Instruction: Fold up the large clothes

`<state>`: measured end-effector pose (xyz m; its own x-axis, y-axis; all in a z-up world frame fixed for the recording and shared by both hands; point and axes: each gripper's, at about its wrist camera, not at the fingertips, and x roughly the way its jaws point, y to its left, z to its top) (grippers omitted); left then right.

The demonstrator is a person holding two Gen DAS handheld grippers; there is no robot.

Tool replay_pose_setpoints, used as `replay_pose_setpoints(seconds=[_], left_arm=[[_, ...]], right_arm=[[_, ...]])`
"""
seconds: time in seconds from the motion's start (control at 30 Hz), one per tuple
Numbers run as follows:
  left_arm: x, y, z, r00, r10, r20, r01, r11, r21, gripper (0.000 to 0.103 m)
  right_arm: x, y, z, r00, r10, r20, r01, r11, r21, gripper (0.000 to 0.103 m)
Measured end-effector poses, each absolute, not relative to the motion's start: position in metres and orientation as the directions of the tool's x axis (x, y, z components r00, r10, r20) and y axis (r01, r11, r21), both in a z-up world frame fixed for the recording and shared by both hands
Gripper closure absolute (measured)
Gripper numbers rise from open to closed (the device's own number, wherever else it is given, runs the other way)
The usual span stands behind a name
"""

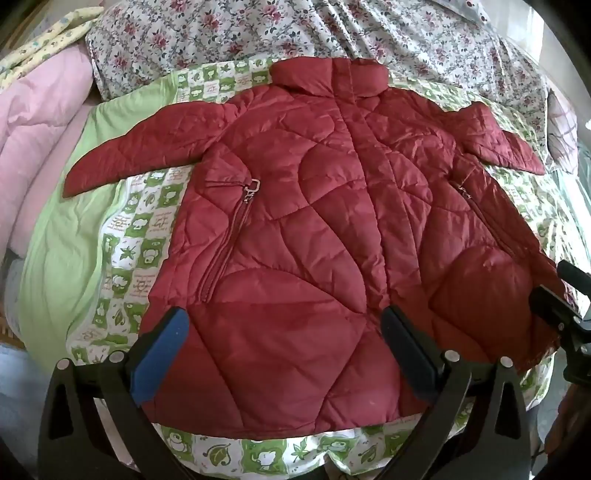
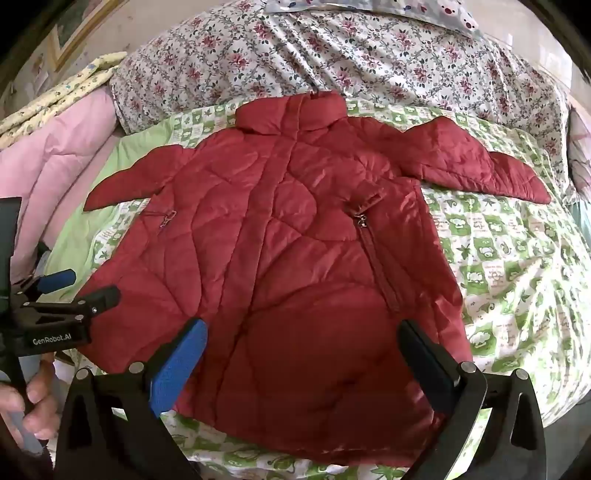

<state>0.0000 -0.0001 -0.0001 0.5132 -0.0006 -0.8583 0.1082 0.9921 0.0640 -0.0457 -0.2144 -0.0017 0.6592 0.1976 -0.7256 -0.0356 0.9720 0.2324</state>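
- The surface is a bed covered by a green-and-white patterned sheet (image 1: 147,236), with a plain light green part along its left side.
- At the far edge of the bed lies a floral blanket (image 1: 332,33) with red roses on white; it is crumpled and touches the collar end of the jacket.
- At the left edge is a pink quilt (image 1: 40,122), rolled up, and behind it a pale yellow printed cloth (image 1: 55,33).
- In the right wrist view, a picture frame (image 2: 79,27) hangs on the wall at the far left corner of the room.
- There is one red quilted jacket (image 1: 314,206). It lies flat in the middle of the bed, front up, collar toward the far edge, hem toward the near edge.
- Its two sleeves are spread out to the left and right sides.
- Two slanted zip pockets are visible, one on each side of the front, each with a metal puller (image 1: 253,186).
- There are two grippers. The left gripper (image 1: 286,328) stands wide apart over the hem at the near left part of the jacket and grips nothing.
- The right gripper (image 2: 303,339) is also wide apart over the hem, nearer the right side, with nothing between its fingers.
- A hand (image 2: 27,402) holds the left tool's handle.
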Motion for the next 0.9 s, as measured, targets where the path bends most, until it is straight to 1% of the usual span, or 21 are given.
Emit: replay_pose_setpoints(seconds=[0.6, 0.9], left_arm=[[0.0002, -0.0019, -0.0008, 0.527, -0.022, -0.85, 0.118, 0.992, 0.047, 0.0], [0.001, -0.0026, -0.0017, 0.511, -0.01, -0.86, 0.119, 0.991, 0.059, 0.0]], right_arm=[[-0.0449, -0.2171, -0.0003, 0.662, 0.202, -0.722, -0.034, 0.97, 0.24, 0.0], [-0.0435, -0.2165, -0.0011, 0.661, 0.205, -0.722, -0.034, 0.969, 0.244, 0.0]])
